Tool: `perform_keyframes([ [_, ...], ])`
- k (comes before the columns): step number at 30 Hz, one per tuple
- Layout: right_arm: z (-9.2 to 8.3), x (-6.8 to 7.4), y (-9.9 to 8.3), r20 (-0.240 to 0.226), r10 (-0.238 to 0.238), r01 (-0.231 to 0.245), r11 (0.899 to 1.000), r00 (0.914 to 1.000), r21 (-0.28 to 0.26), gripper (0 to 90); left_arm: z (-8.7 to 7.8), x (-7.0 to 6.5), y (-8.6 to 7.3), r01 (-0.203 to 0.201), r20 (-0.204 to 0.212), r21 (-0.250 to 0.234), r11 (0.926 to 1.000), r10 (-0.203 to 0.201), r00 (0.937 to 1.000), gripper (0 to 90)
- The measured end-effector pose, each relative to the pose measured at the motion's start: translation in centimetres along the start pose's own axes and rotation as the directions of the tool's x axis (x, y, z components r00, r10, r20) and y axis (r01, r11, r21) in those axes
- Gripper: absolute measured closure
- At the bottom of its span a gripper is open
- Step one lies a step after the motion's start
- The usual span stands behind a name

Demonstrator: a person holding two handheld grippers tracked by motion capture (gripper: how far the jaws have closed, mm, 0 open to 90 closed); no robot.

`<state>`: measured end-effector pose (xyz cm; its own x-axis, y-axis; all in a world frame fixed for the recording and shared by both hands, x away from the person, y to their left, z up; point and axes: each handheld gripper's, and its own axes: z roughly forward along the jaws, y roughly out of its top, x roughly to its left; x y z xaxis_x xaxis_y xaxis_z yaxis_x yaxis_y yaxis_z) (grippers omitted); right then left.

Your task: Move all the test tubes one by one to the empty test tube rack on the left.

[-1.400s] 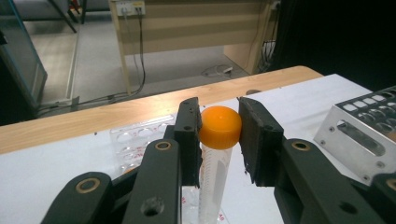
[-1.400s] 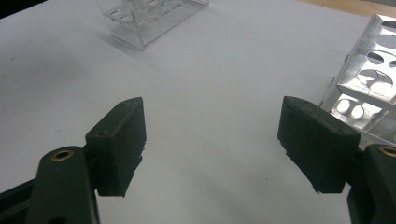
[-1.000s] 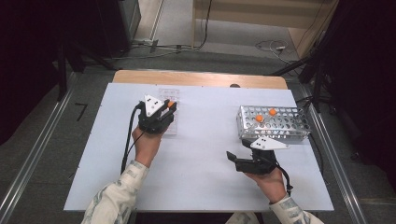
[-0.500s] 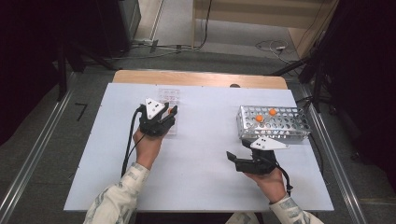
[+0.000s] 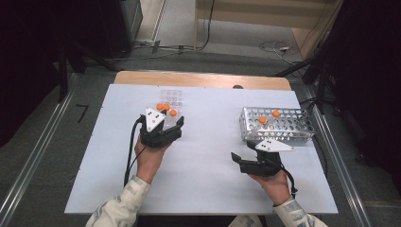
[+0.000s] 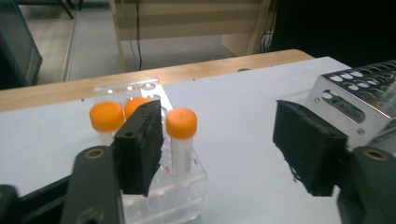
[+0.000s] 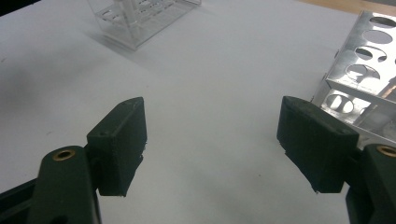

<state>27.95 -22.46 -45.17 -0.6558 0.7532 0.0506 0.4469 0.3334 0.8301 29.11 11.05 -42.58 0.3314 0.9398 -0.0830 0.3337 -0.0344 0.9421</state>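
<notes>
A clear plastic rack point(image 5: 171, 97) point(image 6: 187, 191) stands at the table's left with three orange-capped tubes in it. The nearest tube point(image 5: 173, 113) point(image 6: 181, 135) stands upright in the rack's front row. My left gripper point(image 5: 171, 124) point(image 6: 219, 135) sits just in front of it. Its jaws have just been opening, and that tube stands between them close to the left jaw, with no pad pressing on it. My right gripper point(image 5: 236, 162) point(image 7: 212, 135) rests open and empty in front of the metal rack point(image 5: 283, 127) point(image 7: 364, 70), which holds two orange-capped tubes point(image 5: 275, 113).
The white tabletop point(image 5: 203, 189) has a wooden strip point(image 5: 203, 79) along its far edge. The metal rack's perforated corner point(image 6: 355, 98) is at the right of the left gripper view. The clear rack point(image 7: 140, 18) is at the far left of the right gripper view.
The left gripper has drawn back toward the person and opened. The tube that was at its tips now stands uncovered in the clear rack. The right hand has not moved.
</notes>
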Motion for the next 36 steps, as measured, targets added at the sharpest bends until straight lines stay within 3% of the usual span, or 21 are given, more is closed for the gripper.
perform_keyframes([
  [4,-0.1,-0.3,0.0,0.021,0.004,-0.004,1.0,0.9998,-0.006,23.6,-0.6,-0.4,-0.7,-0.002,0.009,0.022,0.9998,0.002,1.0,26.7],
  [10,-0.4,-1.5,-0.2,0.081,0.019,-0.018,1.0,0.9965,-0.012,24.3,-1.5,-0.5,-2.3,-0.002,0.025,0.058,0.9983,0.0,0.9997,26.6],
  [14,-0.7,-2.6,-0.3,0.121,0.04,-0.039,0.999,0.9918,-0.017,24.6,-2.0,-0.6,-3.2,0.004,0.018,0.052,0.9986,-0.005,0.9998,25.5],
  [19,-1.0,-3.8,-0.3,0.168,0.062,-0.057,0.998,0.9837,-0.033,27.3,-2.3,-1.0,-3.6,0.008,0.012,0.064,0.9979,-0.009,0.9999,20.0],
  [26,-0.6,-5.4,0.1,0.225,0.086,-0.077,0.996,0.9707,-0.045,29.1,-2.5,-1.2,-3.9,0.001,0.025,0.073,0.9973,-0.003,0.9997,19.4],
  [31,-0.2,-6.7,0.3,0.247,0.109,-0.1,0.994,0.9627,-0.051,29.9,-2.5,-1.2,-3.9,0.001,0.026,0.073,0.9973,-0.003,0.9997,19.4],
  [36,0.0,-7.0,0.4,0.255,0.113,-0.101,0.993,0.9604,-0.061,31.1,-2.4,-1.2,-4.1,0.0,0.025,0.075,0.9972,-0.002,0.9997,19.5],
])
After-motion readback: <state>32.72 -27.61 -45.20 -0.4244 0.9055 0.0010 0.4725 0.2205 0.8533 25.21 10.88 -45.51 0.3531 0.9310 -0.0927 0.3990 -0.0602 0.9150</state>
